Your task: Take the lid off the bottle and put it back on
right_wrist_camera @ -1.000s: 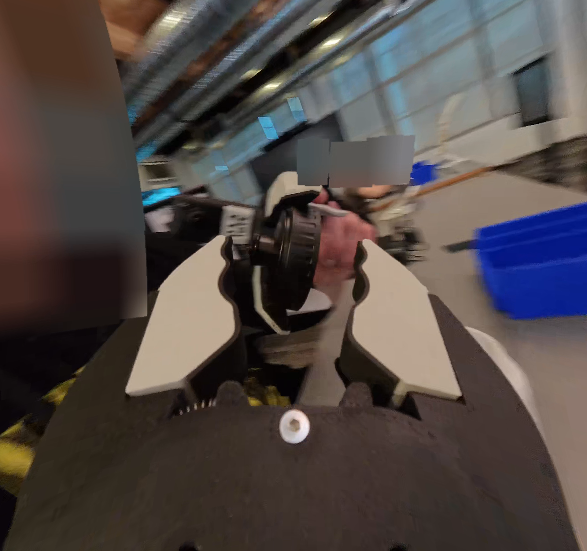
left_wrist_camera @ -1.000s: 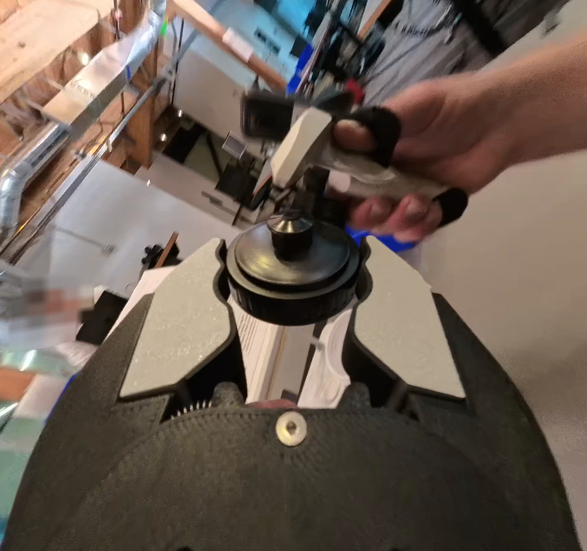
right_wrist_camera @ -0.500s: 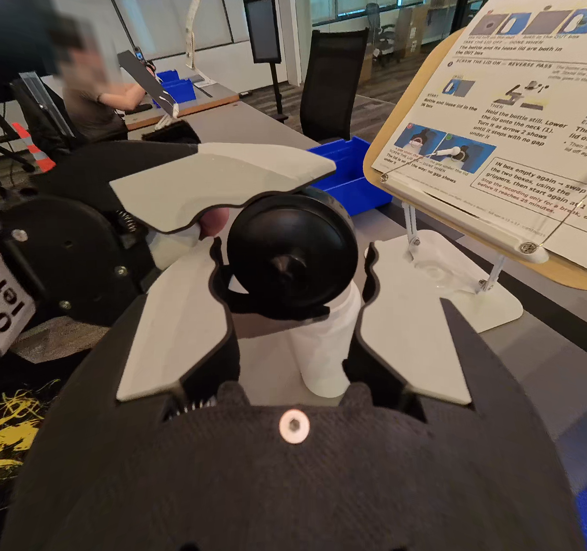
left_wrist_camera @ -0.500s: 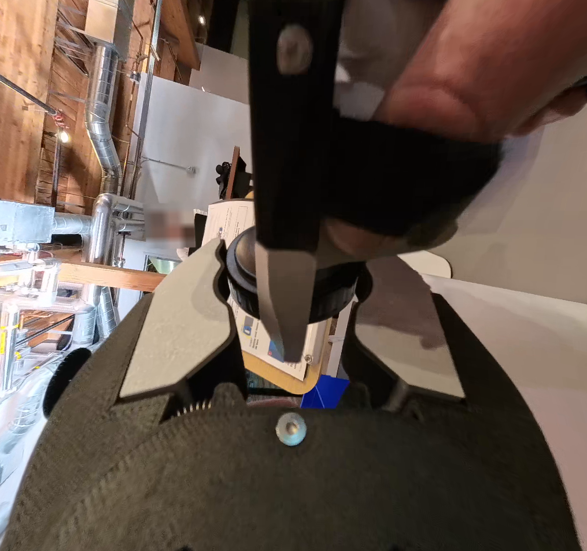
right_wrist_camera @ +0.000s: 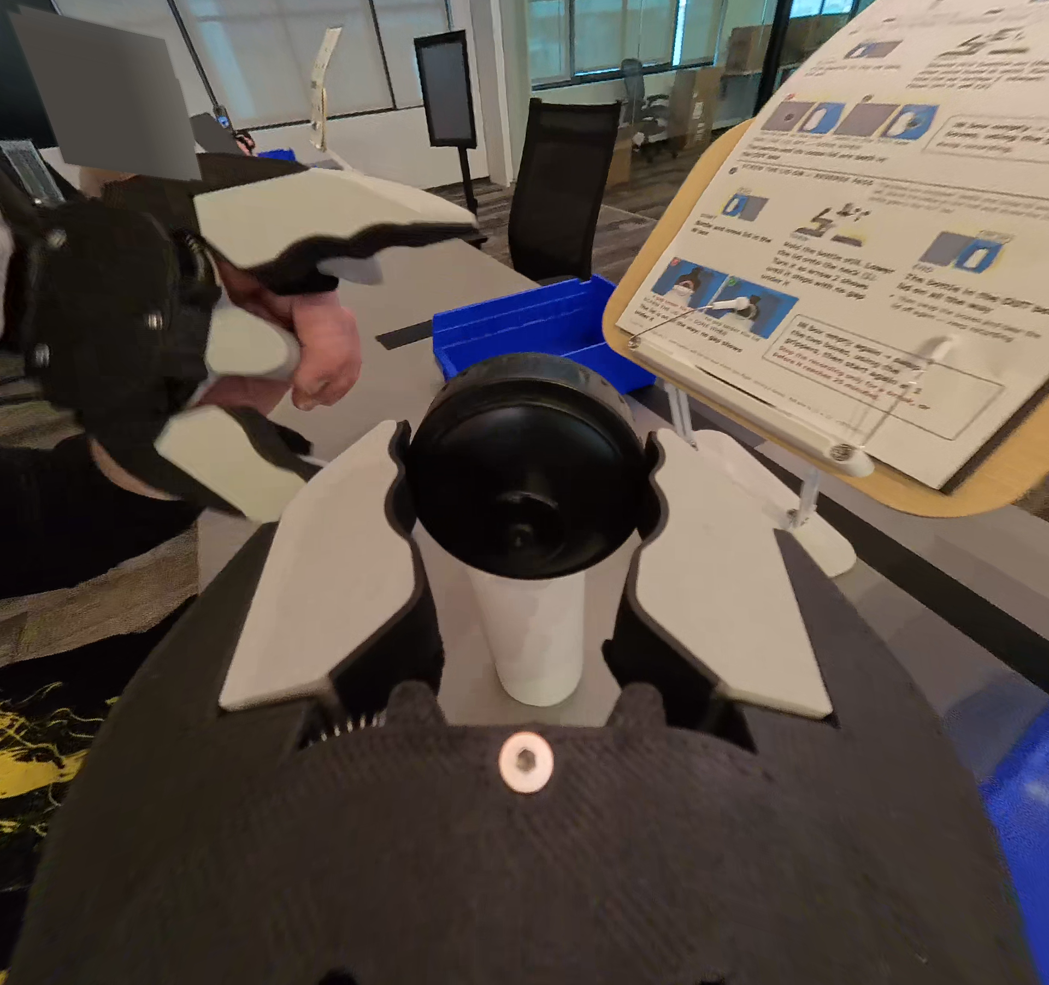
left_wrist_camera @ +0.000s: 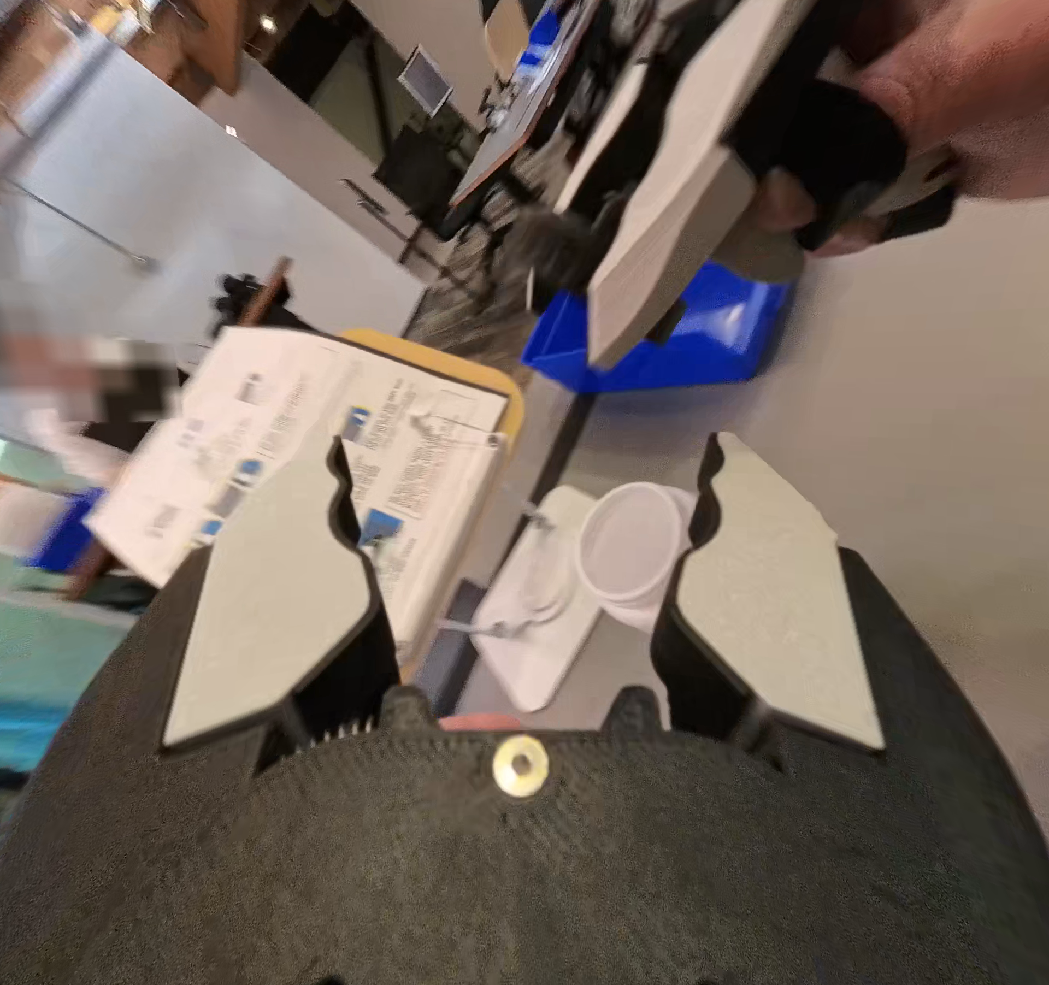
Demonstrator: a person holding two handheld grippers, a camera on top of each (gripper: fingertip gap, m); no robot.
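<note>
Item: black lid (right_wrist_camera: 525,469), domed, ribbed rim, clamped between the fingers of the right hand-held gripper (right_wrist_camera: 525,481). Position: held above the white bottle (right_wrist_camera: 533,634), which stands upright on the grey tabletop (right_wrist_camera: 397,299), open mouth up; lid and bottle appear apart, though the gap itself is hidden behind the lid. Left hand-held gripper (left_wrist_camera: 522,481): fingers spread, holding nothing; the bottle's open rim (left_wrist_camera: 630,538) lies just ahead, toward its right finger. Key relation: bottle axis vertical, lid directly over it, so reseating looks like a straight descent then a twist; the right side carries the lid, the left seems nearest for steadying the body. Also present: blue bin (right_wrist_camera: 528,322), instruction board on stand (right_wrist_camera: 851,288).
</note>
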